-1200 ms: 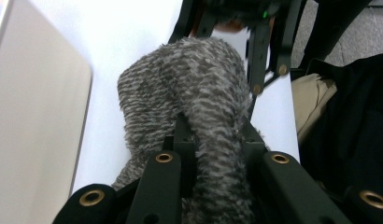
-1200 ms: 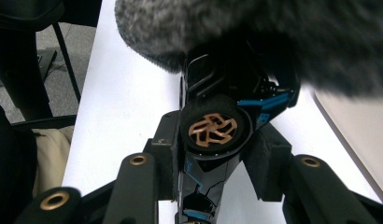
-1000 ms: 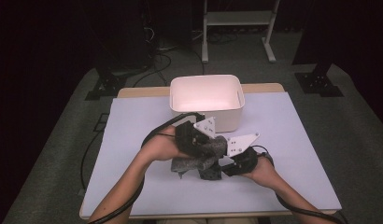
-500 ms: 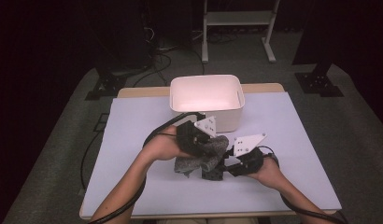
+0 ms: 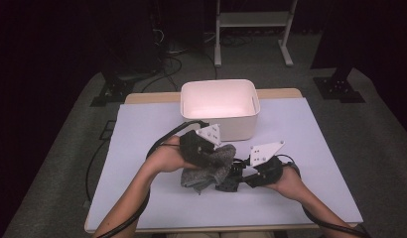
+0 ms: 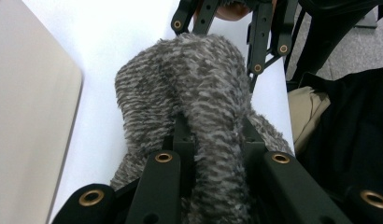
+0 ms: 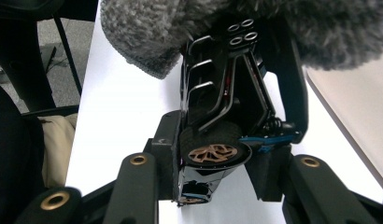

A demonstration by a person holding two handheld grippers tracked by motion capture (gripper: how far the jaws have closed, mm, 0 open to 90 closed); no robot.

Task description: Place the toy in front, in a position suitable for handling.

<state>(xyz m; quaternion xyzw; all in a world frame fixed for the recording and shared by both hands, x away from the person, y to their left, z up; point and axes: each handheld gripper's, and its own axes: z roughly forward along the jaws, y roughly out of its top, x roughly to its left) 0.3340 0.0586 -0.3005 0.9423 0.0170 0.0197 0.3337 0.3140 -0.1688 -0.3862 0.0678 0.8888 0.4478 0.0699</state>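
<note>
A grey fuzzy cloth [image 5: 210, 167] hangs bunched over the middle of the table, and my left gripper [image 5: 209, 154] is shut on it. In the left gripper view the cloth [image 6: 199, 88] bulges up between the jaws of the left gripper [image 6: 213, 142]. A black toy car [image 5: 230, 181] with bronze wheels is held on its side just right of the cloth, my right gripper [image 5: 242, 176] shut on it. The right gripper view shows the car [image 7: 227, 112] clamped in the right gripper [image 7: 213, 175], with the cloth [image 7: 147, 32] draped over the car's far end.
A white bin [image 5: 217, 127] stands at the back centre of the table, just behind the left hand; its wall [image 6: 31, 121] is close beside the cloth. The table's pale cover [image 5: 142, 134] lies open to left and right. The front edge is near the forearms.
The right gripper has drifted slightly to the right with the toy car. The left gripper and the cloth have hardly moved.
</note>
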